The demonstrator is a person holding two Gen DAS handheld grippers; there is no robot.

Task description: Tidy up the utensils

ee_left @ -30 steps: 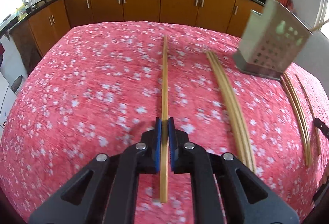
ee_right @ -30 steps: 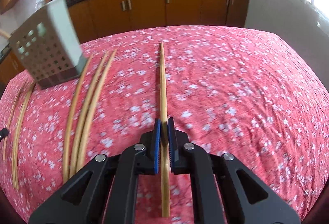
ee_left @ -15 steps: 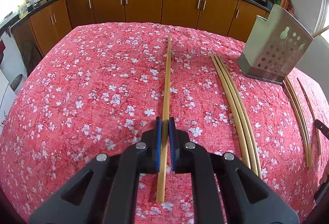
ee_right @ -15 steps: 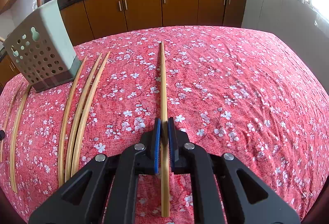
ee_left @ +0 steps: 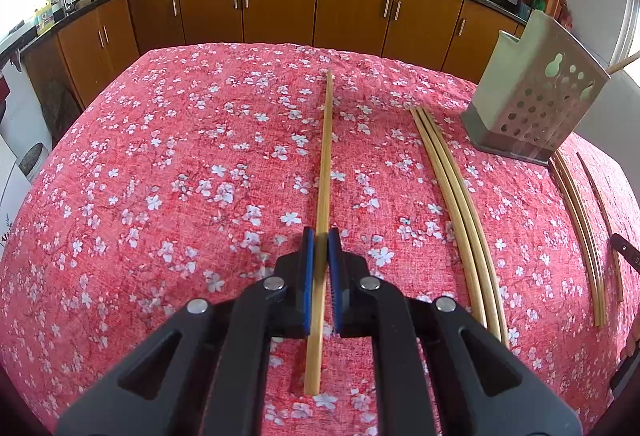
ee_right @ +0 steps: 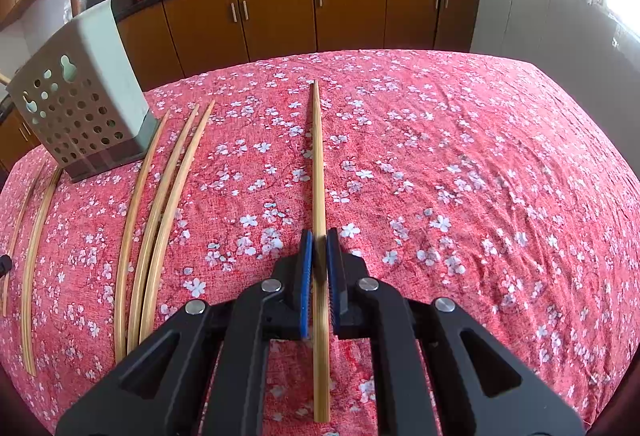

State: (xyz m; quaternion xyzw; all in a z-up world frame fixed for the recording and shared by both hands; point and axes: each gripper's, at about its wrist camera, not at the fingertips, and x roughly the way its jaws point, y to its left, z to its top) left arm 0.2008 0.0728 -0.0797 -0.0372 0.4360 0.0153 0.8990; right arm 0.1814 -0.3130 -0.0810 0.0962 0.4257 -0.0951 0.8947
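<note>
My left gripper (ee_left: pixel 319 236) is shut on a bamboo chopstick (ee_left: pixel 326 155) that points forward over the red floral tablecloth (ee_left: pixel 160 175). My right gripper (ee_right: pixel 319 236) is shut on another bamboo chopstick (ee_right: pixel 318 163), also pointing forward. A perforated grey-green utensil holder (ee_left: pixel 532 103) stands at the right in the left wrist view and at the left in the right wrist view (ee_right: pixel 80 103); a chopstick stands in it. Three loose chopsticks (ee_left: pixel 456 195) lie between the grippers, also in the right wrist view (ee_right: pixel 160 211).
More chopsticks (ee_left: pixel 580 228) lie beyond the holder near the table's right side, seen at the far left in the right wrist view (ee_right: pixel 32 260). Brown kitchen cabinets (ee_left: pixel 280 7) with woks on the counter stand behind the table.
Both views have steadied and drawn slightly back; the holder looks smaller and further off. Both grippers stay shut on their chopsticks.
</note>
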